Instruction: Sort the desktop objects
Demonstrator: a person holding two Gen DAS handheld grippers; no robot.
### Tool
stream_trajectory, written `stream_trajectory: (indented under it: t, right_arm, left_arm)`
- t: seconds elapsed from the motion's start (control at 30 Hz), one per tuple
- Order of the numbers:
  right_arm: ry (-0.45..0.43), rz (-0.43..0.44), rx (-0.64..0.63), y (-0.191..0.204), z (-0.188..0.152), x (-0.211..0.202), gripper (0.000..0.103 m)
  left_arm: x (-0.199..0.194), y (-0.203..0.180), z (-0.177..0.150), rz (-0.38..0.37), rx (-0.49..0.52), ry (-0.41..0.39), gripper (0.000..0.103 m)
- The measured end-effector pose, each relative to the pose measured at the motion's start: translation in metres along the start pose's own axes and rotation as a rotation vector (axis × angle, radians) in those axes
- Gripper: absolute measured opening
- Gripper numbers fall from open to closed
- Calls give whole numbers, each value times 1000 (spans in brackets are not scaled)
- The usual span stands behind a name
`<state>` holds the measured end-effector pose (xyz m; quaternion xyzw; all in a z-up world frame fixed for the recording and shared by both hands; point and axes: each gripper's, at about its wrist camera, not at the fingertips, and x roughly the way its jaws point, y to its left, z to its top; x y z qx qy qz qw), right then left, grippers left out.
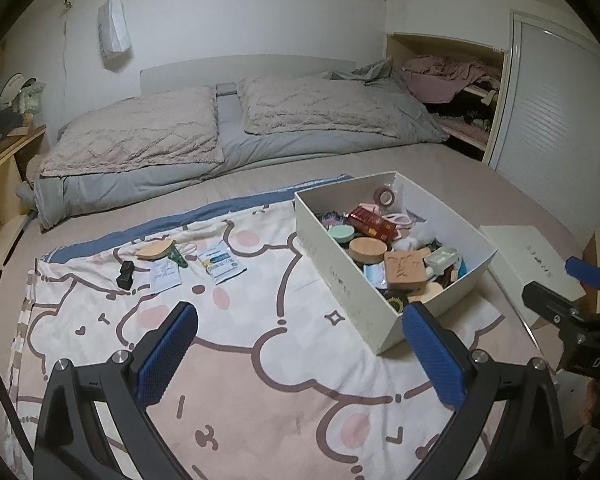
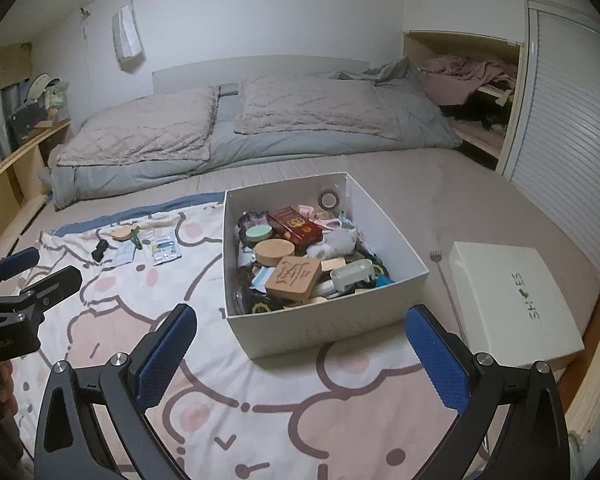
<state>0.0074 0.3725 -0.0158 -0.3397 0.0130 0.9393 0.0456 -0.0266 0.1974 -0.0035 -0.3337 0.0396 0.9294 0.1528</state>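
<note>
Left gripper [image 1: 300, 328] spread wide, empty; right gripper [image 2: 300, 332] the same. At 11 o'clock on the blanket [image 1: 260, 360]: black clip [image 1: 125, 274], brush [image 1: 155, 251], packets [image 1: 221, 265], all probably light; I'd pinch the packets by an edge. Box [image 2: 328, 332] at 12 is full; wood block [image 2: 293, 277] looks stiff, so I'd grip its sides. Lid [image 2: 512, 300] at 2 sits clear.

white box [image 2: 320, 334], pink cartoon-print blanket [image 1: 260, 380], blue-padded black left gripper [image 1: 300, 320], grey pillows [image 1: 316, 106]
</note>
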Motion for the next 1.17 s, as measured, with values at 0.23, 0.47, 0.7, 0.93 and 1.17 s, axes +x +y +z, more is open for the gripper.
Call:
stream_trajectory:
  t: [0.23, 0.47, 0.7, 0.93, 1.17]
  right_arm:
    - [8, -10, 19, -2, -8, -2, 103]
    - [20, -17, 11, 1, -13, -1, 103]
    - [25, -7, 18, 4, -16, -3, 103]
    - [28, -7, 8, 7, -17, -2, 103]
    - [34, -8, -2, 9, -18, -1, 103]
  left_arm:
    - [5, 2, -8, 12, 10, 24, 103]
    - [7, 3, -11, 20, 12, 27, 103]
    - [7, 4, -11, 22, 11, 27, 103]
    - [8, 6, -12, 21, 10, 28, 103]
    - [9, 6, -13, 7, 11, 29, 103]
